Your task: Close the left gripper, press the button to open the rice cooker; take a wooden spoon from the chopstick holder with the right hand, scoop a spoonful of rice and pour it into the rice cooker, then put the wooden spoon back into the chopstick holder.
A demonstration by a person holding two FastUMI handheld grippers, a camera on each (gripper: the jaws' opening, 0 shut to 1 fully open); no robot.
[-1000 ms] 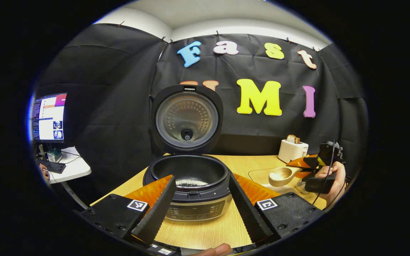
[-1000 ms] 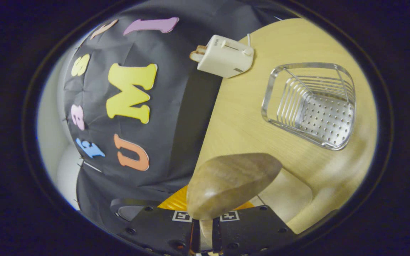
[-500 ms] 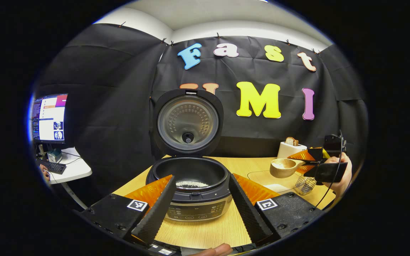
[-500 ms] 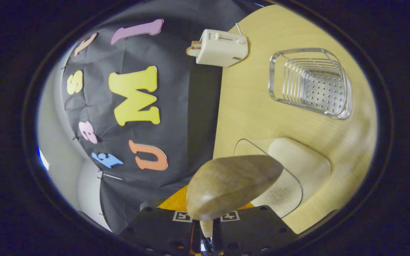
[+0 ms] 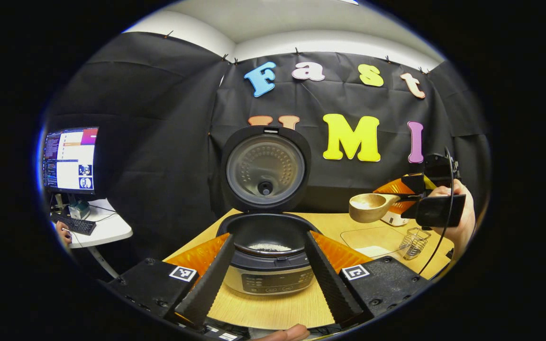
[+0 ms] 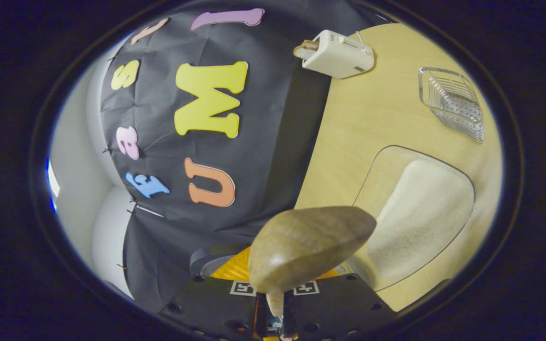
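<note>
Now, the scene line by line.
Rice cooker (image 5: 269, 255): on the wooden table (image 5: 273, 310), lid (image 5: 265, 169) standing upright and open, a little white rice (image 5: 269, 246) in the bottom of the inner pot.
Left gripper (image 5: 269, 274): fingers spread wide with nothing between them, framing the front of the cooker from the near side.
Right gripper (image 5: 408, 198): held in a hand (image 5: 458, 215) above the table's right part, jaws pinched narrow on the handle of the wooden spoon (image 5: 372, 207).
Wooden spoon: held in the air, bowl pointing toward the cooker; in the right gripper view its bowl (image 6: 308, 246) sits just ahead of the fingers.
Chopstick holder (image 5: 413, 242): wire mesh, on the table below the right gripper.
Rice tray (image 6: 417, 215): clear tray beside the spoon, holding a heap of white rice.
Toaster (image 6: 338, 47): at the table's far edge against the booth wall.
</note>
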